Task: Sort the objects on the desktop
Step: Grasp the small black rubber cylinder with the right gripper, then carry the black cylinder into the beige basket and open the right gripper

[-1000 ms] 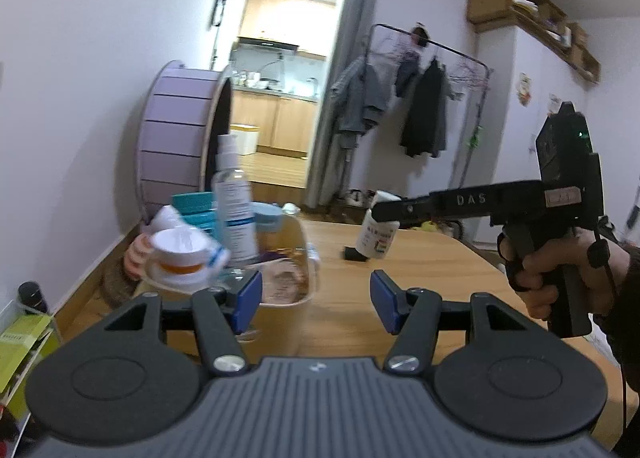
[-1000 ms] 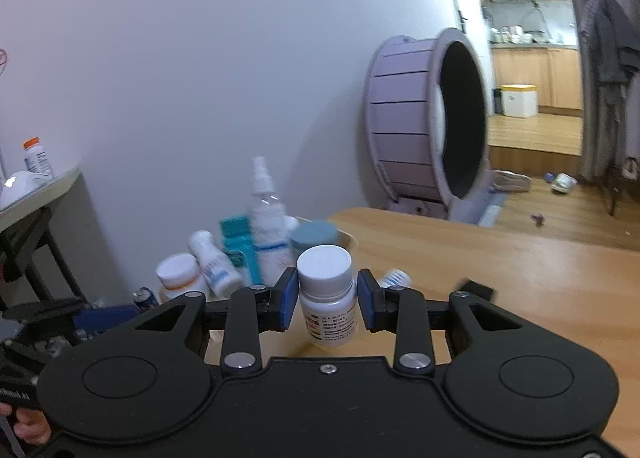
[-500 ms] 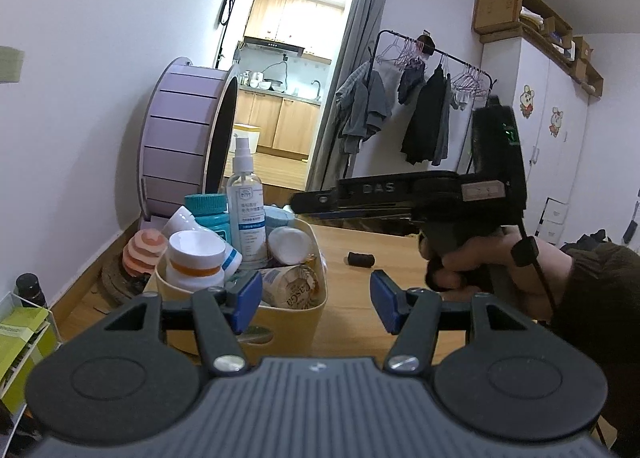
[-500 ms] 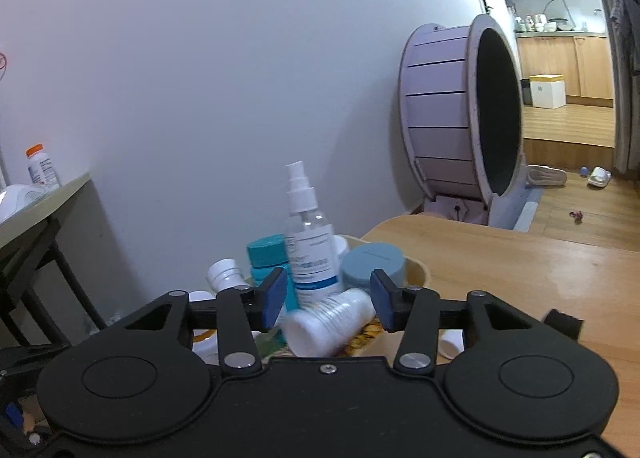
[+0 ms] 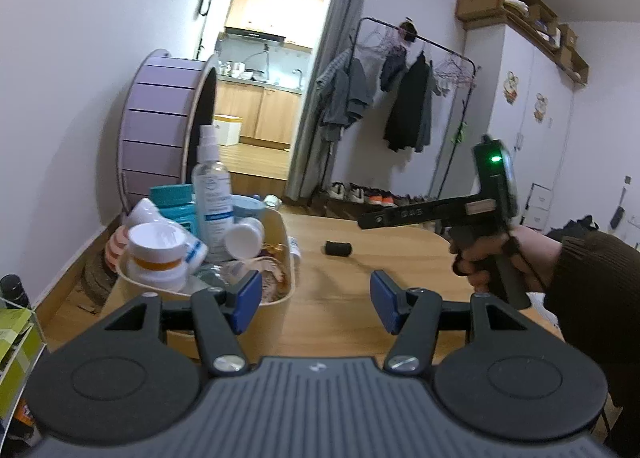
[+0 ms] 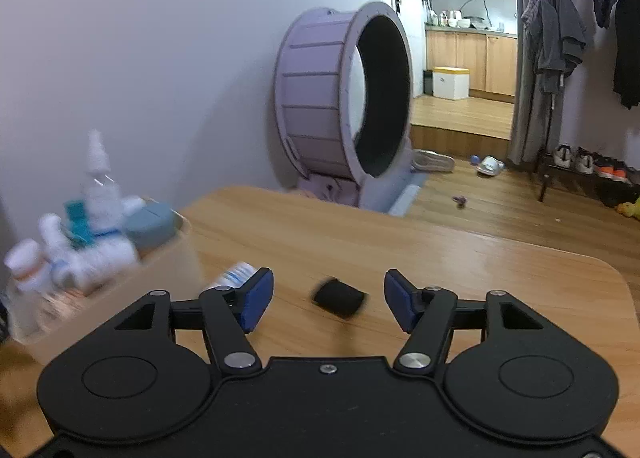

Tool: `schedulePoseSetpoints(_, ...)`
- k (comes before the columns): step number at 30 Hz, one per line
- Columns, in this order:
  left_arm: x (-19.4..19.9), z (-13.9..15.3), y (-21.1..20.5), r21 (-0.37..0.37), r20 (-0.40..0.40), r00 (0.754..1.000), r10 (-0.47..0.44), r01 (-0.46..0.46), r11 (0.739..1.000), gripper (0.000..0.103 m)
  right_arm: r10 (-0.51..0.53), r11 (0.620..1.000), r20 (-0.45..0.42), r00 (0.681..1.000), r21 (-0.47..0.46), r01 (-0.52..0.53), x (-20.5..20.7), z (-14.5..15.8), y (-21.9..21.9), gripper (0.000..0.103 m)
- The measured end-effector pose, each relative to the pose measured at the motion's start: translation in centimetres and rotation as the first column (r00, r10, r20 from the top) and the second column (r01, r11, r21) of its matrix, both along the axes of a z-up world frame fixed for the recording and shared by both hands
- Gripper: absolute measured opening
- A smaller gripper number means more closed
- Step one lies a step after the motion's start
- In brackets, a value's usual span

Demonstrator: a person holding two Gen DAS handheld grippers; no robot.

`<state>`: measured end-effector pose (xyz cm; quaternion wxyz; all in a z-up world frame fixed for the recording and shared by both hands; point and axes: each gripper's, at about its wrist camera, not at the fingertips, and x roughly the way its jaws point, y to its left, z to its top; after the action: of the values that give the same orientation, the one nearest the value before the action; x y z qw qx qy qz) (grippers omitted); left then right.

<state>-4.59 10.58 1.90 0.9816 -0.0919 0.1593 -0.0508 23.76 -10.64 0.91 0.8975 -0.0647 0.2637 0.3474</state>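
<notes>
**Right gripper lines up on last loose items, bin nearly full**

Right gripper (image 6: 329,300) hangs over the wooden table (image 6: 460,258), jaws wide apart & empty, w/ a small black cylinder (image 6: 339,298) lying on its side between the blue pads. A white bottle w/ blue label (image 6: 236,273) lies just beside the yellow bin (image 5: 276,300), partly hidden by the left pad. The bin is crowded w/ a spray bottle (image 5: 212,193), tubs & pill bottles. Left gripper (image 5: 316,300) waits near the bin, jaws also apart, holding nothing. To do it well, approx.: come straight down, centre the cylinder, close across its round sides so it can't roll off. The right wrist view is blurred toward the bin.
</notes>
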Motion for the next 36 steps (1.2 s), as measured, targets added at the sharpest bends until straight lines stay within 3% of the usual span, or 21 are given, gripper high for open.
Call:
schedulePoseSetpoints(7, 0.7, -0.3, -0.5, 0.003, -0.014, 1.0, -0.017, 0.017, 1.0, 0.059, 0.014, 0.996, -0.028, 1.0, -0.093, -0.017, 2.4, -2.9, 2.4, 0.062)
schedulePoseSetpoints(13, 0.9, -0.5, -0.5, 0.006, -0.029, 0.999, -0.019, 0.019, 1.0, 0.059, 0.024, 0.997, -0.044, 0.999, -0.078, -0.028, 3.1, -3.2, 3.5, 0.059)
schedulePoseSetpoints(17, 1.0, -0.4, -0.4, -0.003, -0.031, 0.999, -0.014, 0.014, 1.0, 0.059, 0.033, 0.995, -0.073, 0.997, -0.092, -0.04, 3.4, -3.5, 4.1, 0.038)
schedulePoseSetpoints(19, 1.0, -0.4, -0.4, -0.002, -0.031, 0.999, -0.015, 0.015, 1.0, 0.059, 0.035, 0.995, -0.069, 0.997, -0.09, -0.041, 3.2, -3.5, 4.1, 0.035)
schedulePoseSetpoints(21, 0.9, -0.4, -0.4, -0.003, -0.03, 0.999, -0.014, 0.014, 1.0, 0.059, 0.038, 0.996, -0.087, 0.996, -0.073, -0.044, 3.1, -3.2, 3.8, 0.022)
schedulePoseSetpoints(24, 0.9, -0.4, -0.3, -0.005, -0.028, 1.0, -0.01, 0.01, 1.0, 0.059, 0.032, 0.998, -0.094, 0.995, -0.046, -0.037, 2.4, -2.6, 2.8, 0.018)
schedulePoseSetpoints(30, 0.6, -0.3, -0.2, -0.005, -0.022, 1.0, -0.002, 0.002, 1.0, 0.059, 0.045, 0.998, -0.086, 0.995, 0.044, -0.041, 0.2, -0.3, 1.0, 0.018)
schedulePoseSetpoints(36, -0.3, 0.1, 0.4, 0.009, -0.006, 0.999, 0.038, -0.038, 0.999, 0.059, 0.156, 0.977, -0.063, 0.986, 0.158, -0.144, -3.7, 2.6, 1.0, 0.018)
